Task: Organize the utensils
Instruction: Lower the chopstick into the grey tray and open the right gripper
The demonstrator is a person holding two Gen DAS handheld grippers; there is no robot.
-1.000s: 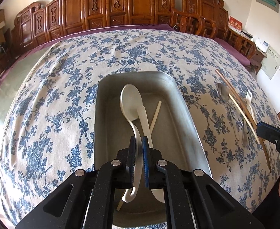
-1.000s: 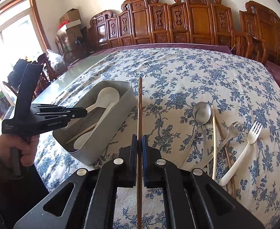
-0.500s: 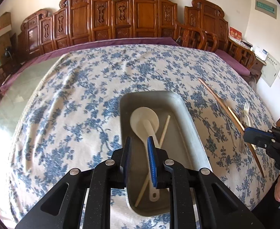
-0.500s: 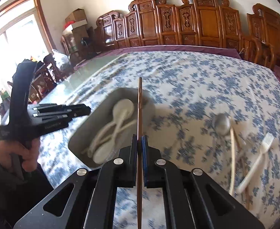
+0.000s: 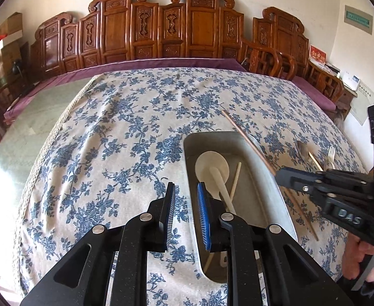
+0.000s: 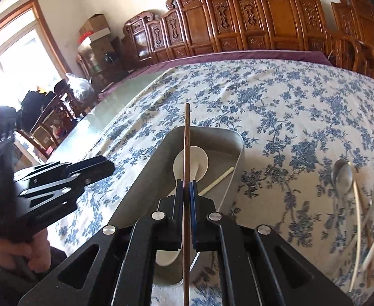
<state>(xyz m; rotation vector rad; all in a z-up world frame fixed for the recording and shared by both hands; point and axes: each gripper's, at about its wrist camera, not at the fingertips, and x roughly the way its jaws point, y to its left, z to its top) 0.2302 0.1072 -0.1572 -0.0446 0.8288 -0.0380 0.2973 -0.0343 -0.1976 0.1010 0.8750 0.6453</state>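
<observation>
Holding a brown chopstick (image 6: 186,137) clamped in the right hand-held gripper (image 6: 186,191) — long axis along the tray (image 6: 146,168) directly below; left hand-held gripper (image 5: 185,209) slightly open, empty.

A cream tablecloth (image 5: 125,137) patterned with blue flowers carries a grey metal tray (image 5: 268,199) holding white spoons (image 5: 212,168), while a brown chopstick (image 6: 186,153) sits between blue-padded black fingers (image 6: 193,204).

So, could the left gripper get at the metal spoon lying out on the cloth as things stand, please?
Probably not easily: the metal spoon lies beyond the tray, and the right gripper with its brown chopstick crosses the way; the left gripper stands open, empty.
</observation>
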